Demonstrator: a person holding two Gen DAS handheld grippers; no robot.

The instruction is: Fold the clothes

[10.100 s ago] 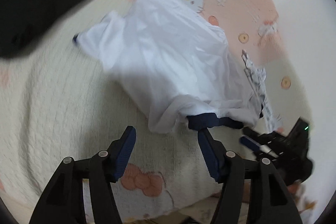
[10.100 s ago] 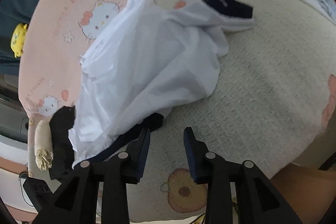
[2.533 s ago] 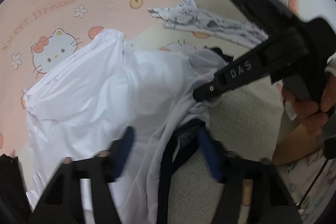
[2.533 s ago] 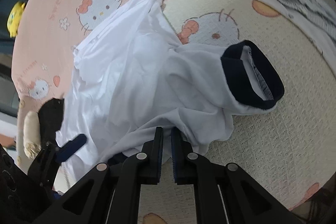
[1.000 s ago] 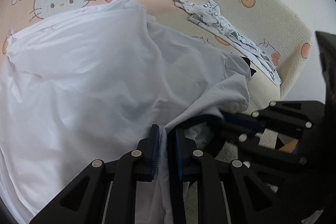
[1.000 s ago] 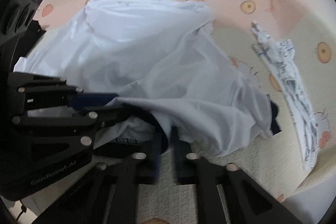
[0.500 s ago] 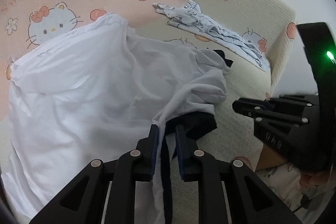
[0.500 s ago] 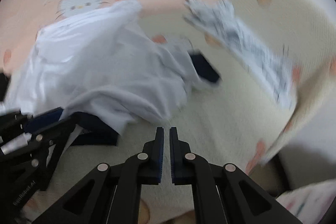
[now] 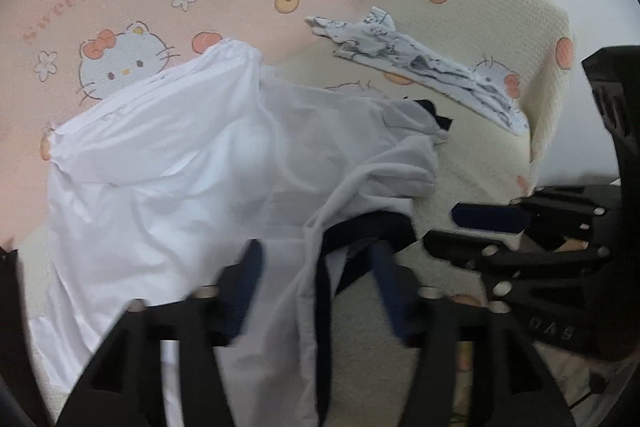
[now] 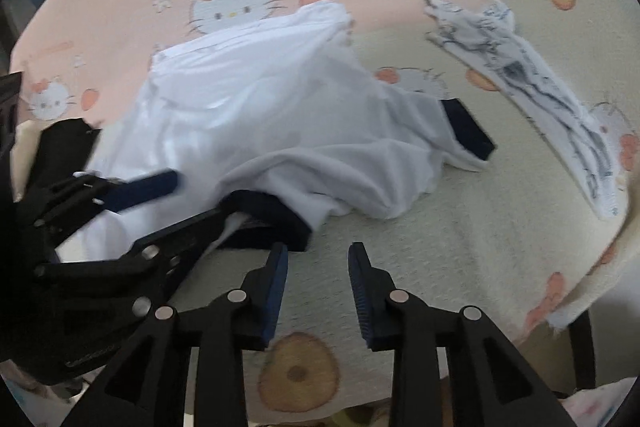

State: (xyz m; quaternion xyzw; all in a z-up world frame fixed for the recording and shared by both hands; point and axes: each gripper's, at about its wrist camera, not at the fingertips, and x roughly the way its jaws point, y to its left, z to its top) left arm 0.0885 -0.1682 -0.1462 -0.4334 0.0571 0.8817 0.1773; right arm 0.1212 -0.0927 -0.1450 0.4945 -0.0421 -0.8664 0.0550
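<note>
Pink-and-cream cartoon-cat blanket [image 10: 460, 227] spread over bed | white T-shirt [image 9: 180, 163] with navy trim crumpled mid-blanket | patterned garment [image 10: 532, 83] lying apart at far right | left claw [image 9: 316, 267] spread, blurred, straddling navy collar [image 9: 368, 227] | right claw [image 10: 318, 267] spread above bare blanket, just beside collar

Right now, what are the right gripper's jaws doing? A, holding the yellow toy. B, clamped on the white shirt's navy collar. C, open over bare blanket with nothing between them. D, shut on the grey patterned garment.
C: the right gripper has its jaws spread apart over the cream blanket, just short of the white shirt, with nothing between them.
</note>
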